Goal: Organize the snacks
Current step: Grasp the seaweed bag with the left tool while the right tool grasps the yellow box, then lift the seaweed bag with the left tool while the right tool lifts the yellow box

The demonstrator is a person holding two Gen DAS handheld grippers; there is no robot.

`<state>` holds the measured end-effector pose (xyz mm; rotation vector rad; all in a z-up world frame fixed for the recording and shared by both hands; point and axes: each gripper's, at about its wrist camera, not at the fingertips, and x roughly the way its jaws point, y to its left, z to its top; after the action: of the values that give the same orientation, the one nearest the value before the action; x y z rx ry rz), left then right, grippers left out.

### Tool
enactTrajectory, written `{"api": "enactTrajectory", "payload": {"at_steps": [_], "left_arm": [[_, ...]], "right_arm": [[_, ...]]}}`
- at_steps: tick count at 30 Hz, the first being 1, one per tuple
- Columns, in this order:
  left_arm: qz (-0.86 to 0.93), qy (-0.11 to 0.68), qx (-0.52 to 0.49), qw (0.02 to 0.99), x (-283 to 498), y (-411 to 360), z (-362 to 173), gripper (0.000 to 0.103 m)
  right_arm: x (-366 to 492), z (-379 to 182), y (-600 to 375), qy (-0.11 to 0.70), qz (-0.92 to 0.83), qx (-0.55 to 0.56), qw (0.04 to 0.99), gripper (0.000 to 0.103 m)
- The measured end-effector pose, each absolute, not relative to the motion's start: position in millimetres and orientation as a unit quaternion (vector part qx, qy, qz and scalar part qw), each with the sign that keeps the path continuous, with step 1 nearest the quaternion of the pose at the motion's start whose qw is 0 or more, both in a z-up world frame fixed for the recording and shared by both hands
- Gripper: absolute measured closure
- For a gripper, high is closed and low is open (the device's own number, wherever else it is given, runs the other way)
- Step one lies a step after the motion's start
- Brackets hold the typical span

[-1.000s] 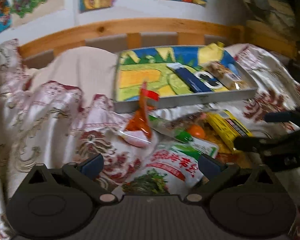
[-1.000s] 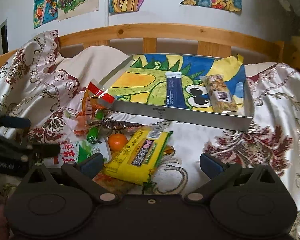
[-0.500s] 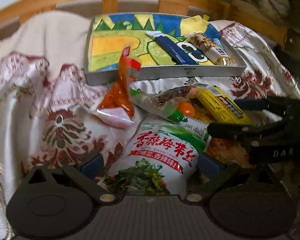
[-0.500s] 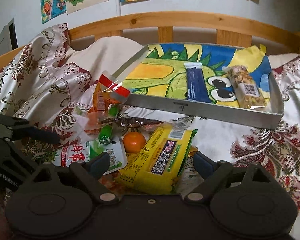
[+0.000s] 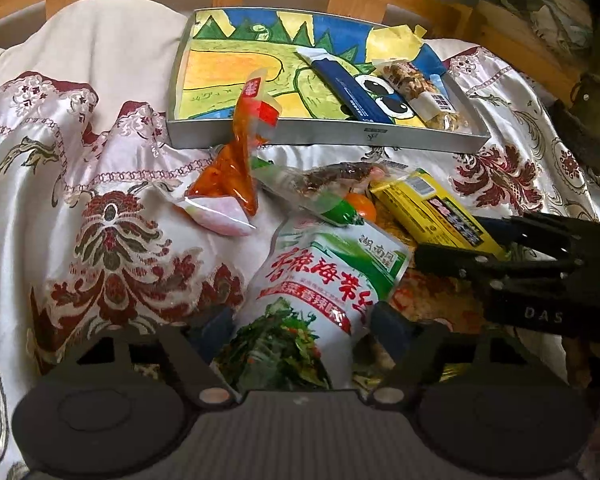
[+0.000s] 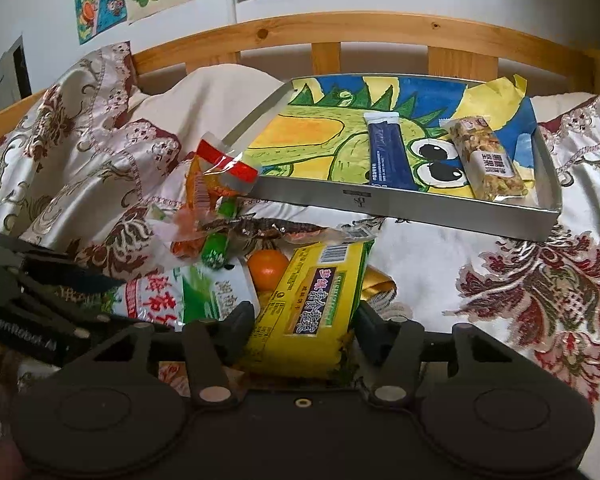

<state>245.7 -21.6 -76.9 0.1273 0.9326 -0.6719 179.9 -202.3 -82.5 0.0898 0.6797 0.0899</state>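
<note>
Grippers poised on two snack packs, tray waiting behind.

Left gripper point(image 5: 300, 320) has its fingers either side of the green-and-white seaweed bag point(image 5: 324, 284), pads at the bag's edges; whether they press it I cannot tell. Right gripper point(image 6: 306, 326) likewise brackets the yellow biscuit pack point(image 6: 312, 300), its jaws close against both sides, grip unclear. Just beyond lie an orange point(image 6: 267, 270), a green-ended clear wrapper point(image 5: 320, 192) and an upright orange-red pouch point(image 5: 236, 168), all heaped on the patterned satin bedspread point(image 5: 112, 240). Farther back sits the metal tray point(image 6: 400, 210), lined with a dinosaur drawing, holding a dark blue bar point(image 6: 388, 156) beside a nut bar point(image 6: 488, 160). Behind it runs the wooden bed rail point(image 6: 340, 36).
</note>
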Motion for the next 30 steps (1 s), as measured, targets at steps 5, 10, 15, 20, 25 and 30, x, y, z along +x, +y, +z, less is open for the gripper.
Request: {"api": "enactTrajectory", "payload": {"at_steps": [5, 10, 15, 20, 25, 30], "left_arm": [[-0.297, 0.456, 0.041, 0.838, 236.6, -18.4, -67.9, 0.032], [-0.284, 0.452, 0.048, 0.844, 227.4, -23.4, -62.8, 0.030], [-0.288, 0.444, 0.061, 0.846, 224.4, -30.4, -65.5, 0.022], [-0.293, 0.438, 0.077, 0.847, 221.1, -35.7, -65.7, 0.022], [-0.301, 0.438, 0.082, 0.843, 221.0, -35.7, -67.3, 0.026], [-0.306, 0.436, 0.090, 0.842, 218.8, -37.5, -64.9, 0.033]], "right_arm": [[161.4, -73.0, -206.3, 0.347, 0.049, 0.038, 0.936, 0.050], [149.5, -67.4, -207.1, 0.354, 0.059, 0.036, 0.933, 0.049], [150.8, -71.7, -205.5, 0.342, 0.064, 0.043, 0.936, 0.036], [156.3, -77.3, -203.0, 0.341, 0.064, 0.043, 0.937, 0.034], [157.5, -81.2, -200.5, 0.341, 0.063, 0.039, 0.937, 0.035], [156.2, -78.9, -195.9, 0.337, 0.063, 0.019, 0.939, 0.050]]}}
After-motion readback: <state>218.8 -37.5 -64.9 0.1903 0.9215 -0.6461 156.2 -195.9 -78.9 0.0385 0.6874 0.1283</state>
